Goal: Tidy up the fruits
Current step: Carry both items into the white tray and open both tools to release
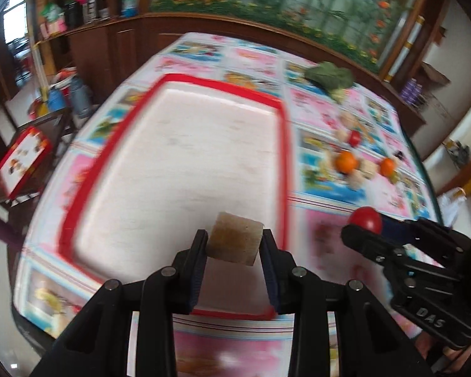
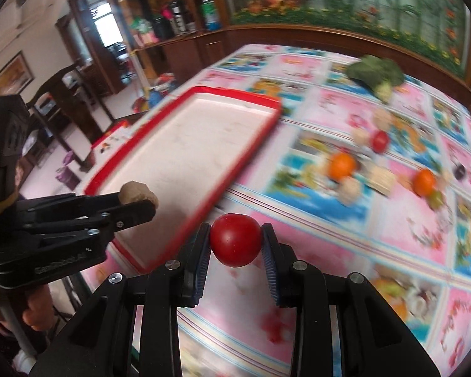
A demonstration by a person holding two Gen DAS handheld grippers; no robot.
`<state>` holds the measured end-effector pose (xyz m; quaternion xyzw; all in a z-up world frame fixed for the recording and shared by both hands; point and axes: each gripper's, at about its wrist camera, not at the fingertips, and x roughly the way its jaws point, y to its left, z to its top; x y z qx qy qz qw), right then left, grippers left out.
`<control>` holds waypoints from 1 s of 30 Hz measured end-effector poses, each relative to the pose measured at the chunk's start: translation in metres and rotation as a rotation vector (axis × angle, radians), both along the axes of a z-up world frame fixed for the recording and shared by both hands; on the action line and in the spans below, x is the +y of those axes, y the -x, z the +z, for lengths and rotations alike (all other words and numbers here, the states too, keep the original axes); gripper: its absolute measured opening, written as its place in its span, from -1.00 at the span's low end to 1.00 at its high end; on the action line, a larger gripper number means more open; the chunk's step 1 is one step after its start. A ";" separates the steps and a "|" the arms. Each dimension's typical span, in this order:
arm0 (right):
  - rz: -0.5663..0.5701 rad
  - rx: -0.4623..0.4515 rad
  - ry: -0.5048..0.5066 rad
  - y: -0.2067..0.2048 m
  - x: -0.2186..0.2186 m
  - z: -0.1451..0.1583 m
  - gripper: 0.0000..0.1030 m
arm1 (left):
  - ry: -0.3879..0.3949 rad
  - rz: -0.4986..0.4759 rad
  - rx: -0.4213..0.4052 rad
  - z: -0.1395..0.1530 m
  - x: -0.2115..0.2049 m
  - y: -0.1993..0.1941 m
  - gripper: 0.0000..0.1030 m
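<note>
Over the near end of the red-rimmed tray, the left gripper is clamped on a tan, blocky chunk, held by its flat sides. Just beside it, above the patterned tablecloth, the right gripper pinches a red tomato across its middle. The tomato looks smooth, light and easily bruised, so a gentle squeeze suits it; the chunk seems firmer. Oranges and other pieces further along the table are smeared by blur, and I can't tell what the pale lumps are.
</note>
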<state>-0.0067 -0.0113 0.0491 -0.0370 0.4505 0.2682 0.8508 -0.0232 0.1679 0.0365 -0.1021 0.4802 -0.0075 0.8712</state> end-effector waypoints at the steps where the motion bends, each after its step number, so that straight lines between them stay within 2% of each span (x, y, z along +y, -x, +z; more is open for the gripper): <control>1: 0.014 0.002 -0.001 -0.002 0.008 0.000 -0.41 | -0.007 0.016 0.006 -0.002 0.008 -0.001 -0.30; 6: 0.089 0.023 0.003 -0.009 0.053 -0.007 -0.41 | -0.029 0.092 0.035 -0.016 0.043 -0.004 -0.30; 12: 0.170 0.066 0.024 -0.007 0.095 -0.028 -0.41 | -0.066 0.121 0.056 -0.028 0.062 -0.007 -0.30; 22: 0.206 0.116 0.083 -0.009 0.121 -0.053 -0.39 | -0.134 0.128 0.079 -0.043 0.067 -0.009 -0.29; 24: 0.203 0.115 0.076 -0.008 0.120 -0.053 -0.36 | -0.151 0.131 0.082 -0.043 0.065 -0.009 -0.24; 26: 0.199 0.115 0.083 -0.008 0.119 -0.053 -0.22 | -0.165 0.138 0.088 -0.043 0.065 -0.008 -0.06; 30: 0.187 0.121 0.072 -0.006 0.111 -0.050 -0.21 | -0.163 0.141 0.076 -0.038 0.062 -0.003 0.16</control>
